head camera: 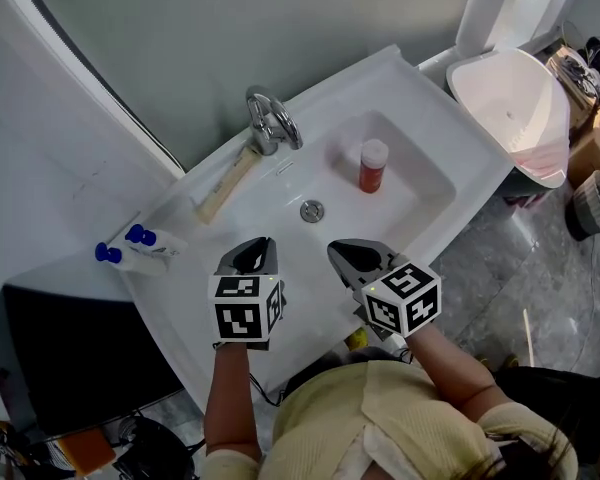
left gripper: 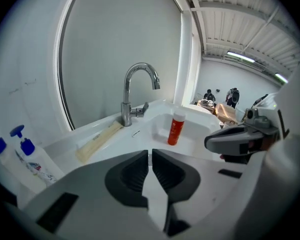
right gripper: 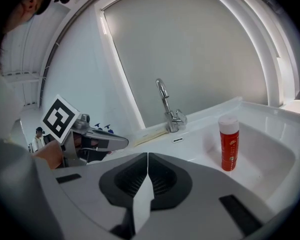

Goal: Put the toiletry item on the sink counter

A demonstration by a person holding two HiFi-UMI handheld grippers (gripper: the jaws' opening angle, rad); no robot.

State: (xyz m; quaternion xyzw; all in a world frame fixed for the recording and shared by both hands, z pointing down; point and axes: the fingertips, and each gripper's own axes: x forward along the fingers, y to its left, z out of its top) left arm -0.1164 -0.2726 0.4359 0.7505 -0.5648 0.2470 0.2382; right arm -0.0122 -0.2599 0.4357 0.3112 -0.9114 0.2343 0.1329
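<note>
- Down in the basin, past the drain, the red bottle stands upright with its white cap on. It's well apart from both tools and not yet on the sink counter.
- Left gripper and right gripper hover over the front rim. Each has its jaws pressed together with nothing between them.
- Risk: the bottle is tall and narrow on a curved floor, so I'd expect a nudge from closed jaws to topple it. Open first.
- Risk: the body is round and looks smooth, so an off-centre pinch could squirt it out.
- Risk: a beige tube lies beside the faucet, and setting down there could knock it.
- Hard to read: the label print is too small, so I can't tell the product. The blue-capped bottles are cut off in the left gripper view.
</note>
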